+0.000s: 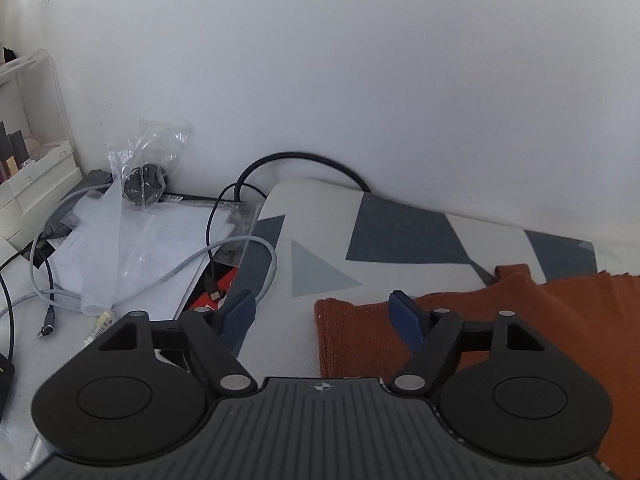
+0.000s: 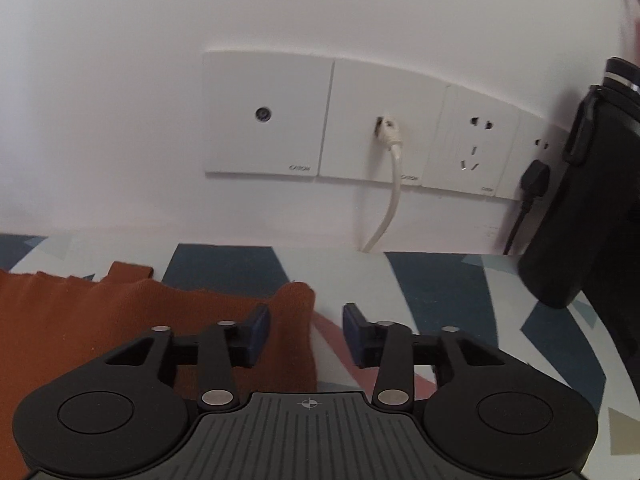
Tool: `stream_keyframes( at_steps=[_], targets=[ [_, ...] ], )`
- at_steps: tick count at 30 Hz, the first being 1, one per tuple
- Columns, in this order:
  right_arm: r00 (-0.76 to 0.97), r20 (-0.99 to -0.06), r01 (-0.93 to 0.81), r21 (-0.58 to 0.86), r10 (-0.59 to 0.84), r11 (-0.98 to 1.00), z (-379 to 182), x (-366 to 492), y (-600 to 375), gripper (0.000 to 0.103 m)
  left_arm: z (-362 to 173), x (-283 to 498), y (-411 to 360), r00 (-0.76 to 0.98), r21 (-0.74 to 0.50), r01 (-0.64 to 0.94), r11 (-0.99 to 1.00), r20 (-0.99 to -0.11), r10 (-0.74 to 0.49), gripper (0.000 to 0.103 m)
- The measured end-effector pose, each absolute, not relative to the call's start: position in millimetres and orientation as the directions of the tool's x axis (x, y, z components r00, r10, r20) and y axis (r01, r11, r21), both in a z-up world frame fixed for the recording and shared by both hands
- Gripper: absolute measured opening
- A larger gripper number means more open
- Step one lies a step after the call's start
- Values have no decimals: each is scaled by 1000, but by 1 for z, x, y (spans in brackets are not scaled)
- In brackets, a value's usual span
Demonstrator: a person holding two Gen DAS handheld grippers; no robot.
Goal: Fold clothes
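Note:
A rust-orange knitted garment [image 1: 500, 320] lies flat on a mat with a grey and blue geometric pattern [image 1: 328, 216]. My left gripper [image 1: 324, 316] is open just above the garment's left edge: its right blue pad [image 1: 406, 316] is over the orange cloth, its left pad over the mat's edge. In the right wrist view the same garment [image 2: 100, 312] fills the lower left, and its right edge runs up between the jaws of my right gripper [image 2: 306, 334]. That gripper is open, the pads standing clear of the cloth.
Left of the mat lie plastic bags [image 1: 148, 216], grey and black cables [image 1: 224, 256] and a white drawer unit [image 1: 28, 140]. A white wall with a row of sockets [image 2: 360, 128] and a plugged white cable stands close behind. A tall black bottle [image 2: 580, 200] stands at the right.

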State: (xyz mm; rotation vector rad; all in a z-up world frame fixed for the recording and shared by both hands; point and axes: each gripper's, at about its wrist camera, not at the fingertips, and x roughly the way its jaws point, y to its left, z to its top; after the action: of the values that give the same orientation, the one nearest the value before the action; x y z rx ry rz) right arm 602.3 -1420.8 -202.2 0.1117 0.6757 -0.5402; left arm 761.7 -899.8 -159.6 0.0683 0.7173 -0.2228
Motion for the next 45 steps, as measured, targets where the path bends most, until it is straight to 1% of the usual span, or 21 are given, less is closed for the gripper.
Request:
stream_keyframes(
  at_steps=[1, 3, 5, 6, 10, 13, 16, 19, 22, 26, 30, 33, 35, 36, 37, 38, 39, 40, 41, 43, 45],
  targets=[
    [653, -612, 528, -56, -447, 848, -197, 592, -1418, 57, -154, 758, -896, 725, -28, 237, 971, -660, -196, 75],
    [647, -605, 570, -19, -463, 822, -183, 574, -1419, 64, -143, 745, -886, 711, -69, 257, 964, -662, -237, 77],
    [645, -597, 609, 24, -477, 793, -171, 552, -1418, 74, -134, 727, -875, 692, -115, 273, 955, -666, -278, 81],
    [643, -594, 628, 47, -484, 777, -164, 541, -1417, 81, -130, 717, -869, 682, -138, 280, 950, -668, -298, 83],
    [626, -592, 692, 121, -508, 712, -144, 481, -1398, 94, -126, 671, -847, 629, -222, 310, 924, -681, -375, 88],
    [608, -598, 714, 125, -522, 688, -135, 433, -1373, 97, -129, 637, -835, 585, -263, 338, 904, -693, -421, 89],
    [583, -599, 725, 79, -549, 684, -133, 389, -1343, 102, -134, 607, -828, 550, -272, 370, 888, -707, -445, 89],
    [550, -620, 733, 37, -560, 679, -132, 349, -1314, 102, -139, 579, -826, 516, -259, 416, 872, -722, -461, 89],
    [540, -659, 722, 45, -523, 690, -138, 316, -1293, 102, -142, 552, -824, 481, -260, 446, 857, -738, -474, 89],
    [581, -697, 695, 155, -421, 702, -152, 282, -1282, 102, -149, 520, -816, 452, -294, 429, 854, -749, -485, 89],
    [613, -717, 667, 244, -332, 704, -170, 271, -1284, 96, -162, 486, -812, 434, -308, 384, 871, -772, -464, 89],
    [594, -752, 647, 234, -287, 726, -187, 281, -1291, 84, -169, 470, -817, 430, -308, 345, 887, -788, -441, 89],
    [606, -758, 628, 273, -239, 729, -195, 285, -1296, 72, -175, 465, -823, 444, -306, 334, 891, -783, -436, 88],
    [622, -754, 615, 301, -212, 729, -199, 286, -1297, 54, -178, 462, -826, 451, -305, 330, 893, -780, -433, 88],
    [636, -749, 601, 330, -186, 728, -202, 287, -1298, 41, -180, 461, -830, 468, -286, 326, 901, -780, -416, 88],
    [651, -742, 587, 359, -159, 726, -206, 287, -1300, 39, -182, 460, -834, 483, -273, 318, 908, -777, -403, 82],
    [656, -740, 575, 360, -151, 735, -206, 288, -1299, 27, -185, 460, -837, 498, -265, 310, 913, -773, -393, 67],
    [656, -742, 567, 360, -142, 741, -208, 289, -1298, 20, -186, 461, -839, 502, -265, 300, 917, -773, -388, 58],
    [655, -741, 566, 350, -150, 746, -208, 289, -1297, 15, -187, 461, -840, 512, -256, 292, 922, -772, -376, 55],
    [654, -743, 555, 346, -140, 756, -207, 287, -1301, 12, -187, 459, -842, 531, -236, 277, 932, -771, -353, 51],
    [659, -743, 543, 364, -116, 757, -205, 282, -1303, 10, -186, 458, -839, 537, -236, 262, 936, -770, -345, 46]
  ],
)
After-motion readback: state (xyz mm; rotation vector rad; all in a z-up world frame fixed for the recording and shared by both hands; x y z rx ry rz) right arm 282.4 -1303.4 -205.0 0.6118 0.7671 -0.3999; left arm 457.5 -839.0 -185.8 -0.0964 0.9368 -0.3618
